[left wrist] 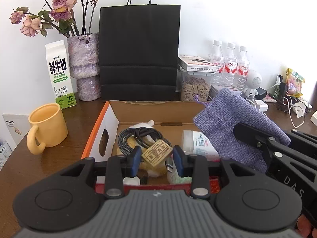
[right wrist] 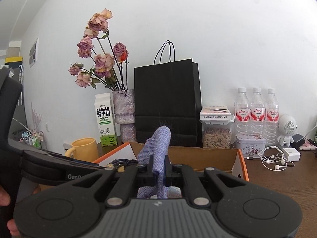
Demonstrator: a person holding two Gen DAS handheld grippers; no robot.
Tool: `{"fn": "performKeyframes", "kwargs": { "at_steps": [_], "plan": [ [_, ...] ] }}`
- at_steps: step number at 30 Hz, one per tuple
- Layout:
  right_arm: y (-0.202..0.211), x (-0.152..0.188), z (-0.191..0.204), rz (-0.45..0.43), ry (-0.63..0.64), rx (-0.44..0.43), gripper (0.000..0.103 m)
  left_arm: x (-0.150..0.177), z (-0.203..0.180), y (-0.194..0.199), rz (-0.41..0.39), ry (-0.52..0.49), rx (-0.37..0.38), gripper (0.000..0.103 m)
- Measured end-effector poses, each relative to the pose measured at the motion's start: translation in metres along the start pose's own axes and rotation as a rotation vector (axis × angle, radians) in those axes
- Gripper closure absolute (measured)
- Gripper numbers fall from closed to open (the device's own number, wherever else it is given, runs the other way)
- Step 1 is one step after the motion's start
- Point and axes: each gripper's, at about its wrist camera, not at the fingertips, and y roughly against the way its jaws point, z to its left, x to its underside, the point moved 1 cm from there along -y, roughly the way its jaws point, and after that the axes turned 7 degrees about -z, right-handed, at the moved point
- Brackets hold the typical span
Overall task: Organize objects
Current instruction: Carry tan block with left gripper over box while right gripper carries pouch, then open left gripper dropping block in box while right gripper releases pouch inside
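Pouch: one purple woven drawstring pouch (right wrist: 161, 138) hangs in your right tongs (right wrist: 160, 173), above the open cardboard box (left wrist: 138, 113); from the left wrist camera it (left wrist: 233, 123) sits over the box's right side.
Right tongs: pressed together on the pouch, cloth bunched between the pads and poking out above and below them.
Left tongs: your left tongs (left wrist: 157, 158) stand narrowly spread with two blue pads either side of one wooden tag (left wrist: 156, 153); you cannot tell from this view whether the pads touch it.
Box contents: one coiled black cable (left wrist: 138, 136), one yellow and white soft item under it, one white packet (left wrist: 198, 144) on the right; smaller bits near the front are too hidden to name.
Box: one, with orange edge trim and an oval hand-hole in each end wall, on the brown bench (left wrist: 39, 168).
Left of box: one yellow mug (left wrist: 47, 127), one milk carton (left wrist: 59, 73), one purple vase (left wrist: 84, 65) of dried roses.
Behind box: one black paper bag (left wrist: 138, 53) against the wall.
Right of bag: one clear seed container (right wrist: 217, 134) with one flat box on its lid, then three water bottles (right wrist: 256, 113) in a row.
Far right: one tin (right wrist: 250, 143), one small white robot-shaped figure (right wrist: 287, 129), one set of white earphones (right wrist: 274, 157), one white charger block (right wrist: 291, 154).
Hand: your fingers (right wrist: 5, 198) show at the left edge of the right wrist view.
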Motion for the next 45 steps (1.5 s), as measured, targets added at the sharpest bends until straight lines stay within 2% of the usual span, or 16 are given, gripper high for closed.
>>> {"fn": "performKeyframes", "kwargs": {
  "at_steps": [7, 19, 21, 23, 24, 25, 26, 27, 28, 29, 35, 45],
  "plan": [
    [-0.038, 0.0, -0.019, 0.011, -0.022, -0.01, 0.098, -0.01, 0.0, -0.038, -0.002, 0.006, 0.002, 0.067],
    [-0.083, 0.012, -0.041, 0.087, -0.009, -0.002, 0.096, -0.013, 0.008, -0.081, 0.008, 0.021, 0.011, 0.067],
    [-0.087, 0.015, -0.041, 0.105, 0.002, 0.01, 0.09, -0.012, 0.011, -0.083, 0.001, 0.019, 0.008, 0.061],
    [-0.089, 0.018, -0.042, 0.127, 0.015, 0.037, 0.083, -0.012, 0.012, -0.082, -0.008, 0.013, -0.005, 0.038],
    [-0.089, 0.02, -0.042, 0.135, 0.019, 0.05, 0.077, -0.012, 0.014, -0.08, -0.02, 0.016, -0.018, 0.017],
    [-0.089, 0.021, -0.042, 0.143, 0.022, 0.059, 0.059, -0.012, 0.015, -0.078, -0.036, 0.016, -0.027, 0.007],
    [-0.09, 0.021, -0.042, 0.151, 0.029, 0.068, 0.035, -0.013, 0.016, -0.076, -0.044, 0.012, -0.035, 0.0],
    [-0.089, 0.022, -0.04, 0.154, 0.038, 0.08, 0.023, -0.014, 0.017, -0.075, -0.051, 0.013, -0.036, 0.0],
    [-0.088, 0.023, -0.039, 0.151, 0.055, 0.095, 0.005, -0.014, 0.018, -0.074, -0.055, 0.016, -0.034, 0.0],
    [-0.087, 0.023, -0.037, 0.148, 0.071, 0.101, 0.0, -0.015, 0.018, -0.074, -0.053, 0.021, -0.033, 0.0],
    [-0.085, 0.023, -0.031, 0.154, 0.093, 0.091, 0.0, -0.013, 0.018, -0.078, -0.023, 0.019, -0.04, 0.0],
    [-0.081, 0.019, -0.03, 0.14, 0.096, 0.103, 0.0, -0.011, 0.02, -0.067, -0.027, 0.028, -0.044, 0.0]
  ]
}}
